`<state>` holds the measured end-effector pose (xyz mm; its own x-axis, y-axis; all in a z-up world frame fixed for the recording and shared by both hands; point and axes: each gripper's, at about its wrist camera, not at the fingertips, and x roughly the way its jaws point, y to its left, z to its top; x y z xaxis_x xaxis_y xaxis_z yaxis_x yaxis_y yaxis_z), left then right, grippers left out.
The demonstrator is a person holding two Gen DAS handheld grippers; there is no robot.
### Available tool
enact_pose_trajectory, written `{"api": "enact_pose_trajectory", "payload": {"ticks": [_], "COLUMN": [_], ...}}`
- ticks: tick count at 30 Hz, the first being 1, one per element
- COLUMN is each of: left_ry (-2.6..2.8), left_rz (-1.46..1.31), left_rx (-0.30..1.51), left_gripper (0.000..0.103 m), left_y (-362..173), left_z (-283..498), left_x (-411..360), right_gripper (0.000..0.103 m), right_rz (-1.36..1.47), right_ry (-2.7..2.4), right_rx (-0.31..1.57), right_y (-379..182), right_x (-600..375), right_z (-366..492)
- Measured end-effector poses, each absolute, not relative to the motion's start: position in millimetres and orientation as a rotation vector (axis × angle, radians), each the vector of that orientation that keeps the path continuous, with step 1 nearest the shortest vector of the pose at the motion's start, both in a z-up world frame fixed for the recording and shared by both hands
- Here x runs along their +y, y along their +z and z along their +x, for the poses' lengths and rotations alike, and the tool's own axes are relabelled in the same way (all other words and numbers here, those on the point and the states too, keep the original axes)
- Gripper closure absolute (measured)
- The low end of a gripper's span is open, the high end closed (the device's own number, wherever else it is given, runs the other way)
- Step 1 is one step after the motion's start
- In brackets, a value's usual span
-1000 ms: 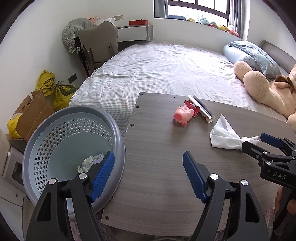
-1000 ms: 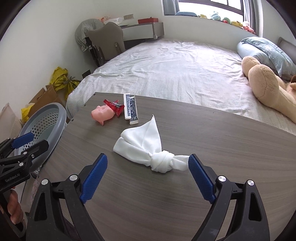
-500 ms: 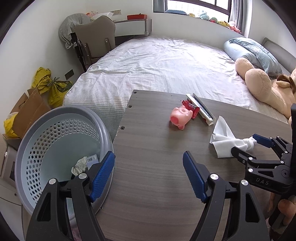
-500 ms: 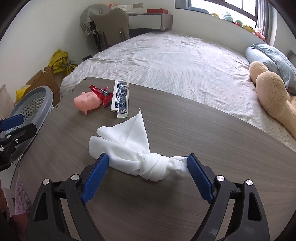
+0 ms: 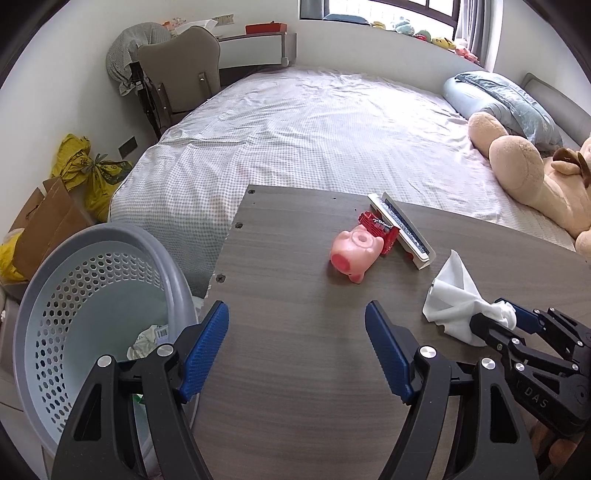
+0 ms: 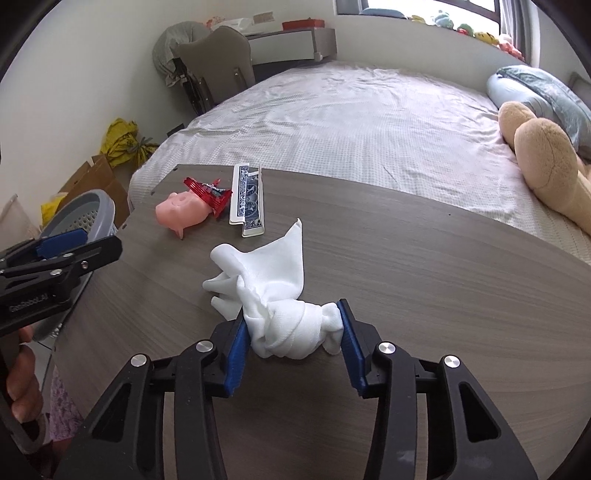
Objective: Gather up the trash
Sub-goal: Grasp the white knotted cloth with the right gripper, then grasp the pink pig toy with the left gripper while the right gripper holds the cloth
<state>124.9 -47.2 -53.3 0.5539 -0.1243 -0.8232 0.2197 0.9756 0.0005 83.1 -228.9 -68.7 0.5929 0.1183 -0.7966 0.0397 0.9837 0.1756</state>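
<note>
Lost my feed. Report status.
Right gripper shut on knotted white cloth, still on table. Left gripper open, empty. Basket left, path unobstructed.

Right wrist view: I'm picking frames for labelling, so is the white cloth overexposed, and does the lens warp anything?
Right wrist: white cloth bright but its weave and folds read; table edge bows; window glares. Left wrist: same curved edges, dark corners; basket sharp.

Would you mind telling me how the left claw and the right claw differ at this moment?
The left claw is wide open and empty; the right claw has closed on the knot of the white cloth. The left one sits nearest the grey basket, the right one further along the table. Both have blue pads.
</note>
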Motion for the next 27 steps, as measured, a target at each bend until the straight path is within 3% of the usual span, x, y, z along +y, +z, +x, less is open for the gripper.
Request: {"api": "enact_pose_trajectory", "payload": {"ticks": [11,22,23,25,27], "left_ry": [-0.262,-0.314,-0.316,-0.332,-0.341], "left_rz": [0.142,0.126,0.125,0.123,0.123], "left_rx": [0.981,0.986,0.983,0.99,1.008], "left_gripper": [0.03,0.031,0.033,0.051,0.062], "left_y": [-65.9,-76.6,-76.0,-76.7,-78.9], "left_z": [157.8,176.9,177.8,179.1,180.4], "left_x": [-79.0,-97.2,-96.7,-98.3,-98.7], "right_gripper": [0.06,0.059,0.059,0.059,0.059], "right_rz": [0.414,0.461,0.462,0.463,0.464], "right_ry": [-0.022,-0.018,-0.017,-0.015,-0.015], "right_rx": [0.871,0.866,0.866,0.866,0.865], "right_y": [-54.5,-56.9,-56.8,-56.8,-56.7], "right_x": [-270.4,-280.6,-280.7,-280.8,-280.9], "right_z": [58.1,47.6,47.5,47.7,47.6]}}
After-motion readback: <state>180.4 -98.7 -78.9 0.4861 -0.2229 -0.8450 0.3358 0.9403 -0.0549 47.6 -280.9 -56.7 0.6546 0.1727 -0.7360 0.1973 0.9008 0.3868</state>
